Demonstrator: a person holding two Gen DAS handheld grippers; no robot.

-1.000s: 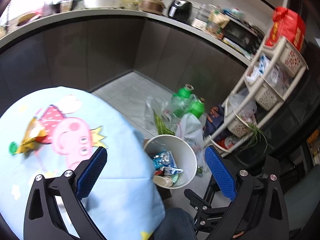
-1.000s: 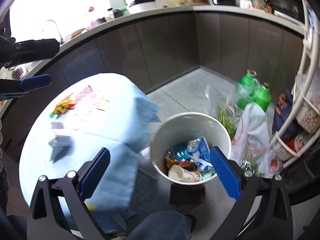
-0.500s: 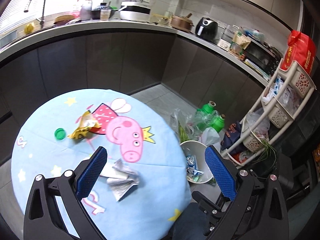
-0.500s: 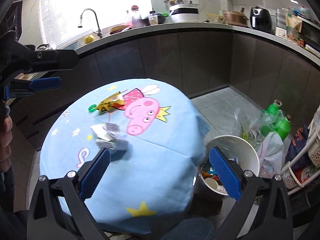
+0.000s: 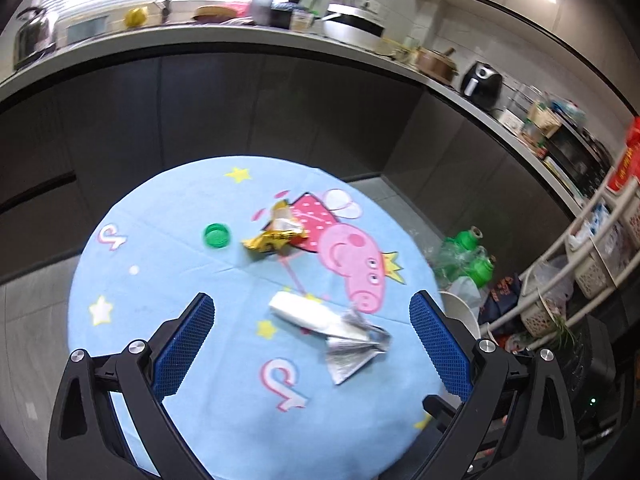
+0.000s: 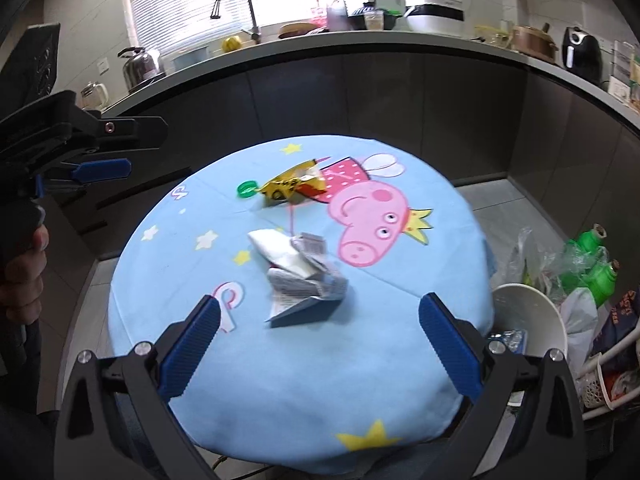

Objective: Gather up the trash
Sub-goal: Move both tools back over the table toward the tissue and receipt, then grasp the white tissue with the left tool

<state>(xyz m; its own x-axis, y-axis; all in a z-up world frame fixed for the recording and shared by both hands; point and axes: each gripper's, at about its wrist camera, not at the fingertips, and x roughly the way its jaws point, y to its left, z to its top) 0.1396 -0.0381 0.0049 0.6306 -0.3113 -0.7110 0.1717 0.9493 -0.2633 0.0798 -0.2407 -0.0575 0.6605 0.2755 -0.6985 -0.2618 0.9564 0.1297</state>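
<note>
Above the round table, both my claws hang spread and empty | bin beside table's right edge | crumpled foil wrapper mid-table | yellow snack bag beyond it | green cap left of bag | left gripper | right gripper

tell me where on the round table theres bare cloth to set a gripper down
Bare cloth runs along the near edge of the table, below the crumpled silver wrapper, and on the left side, nearer than the green cap. The middle is crowded: the wrapper, the yellow snack bag and the cap lie there. Both grippers are open, above the table.
</note>
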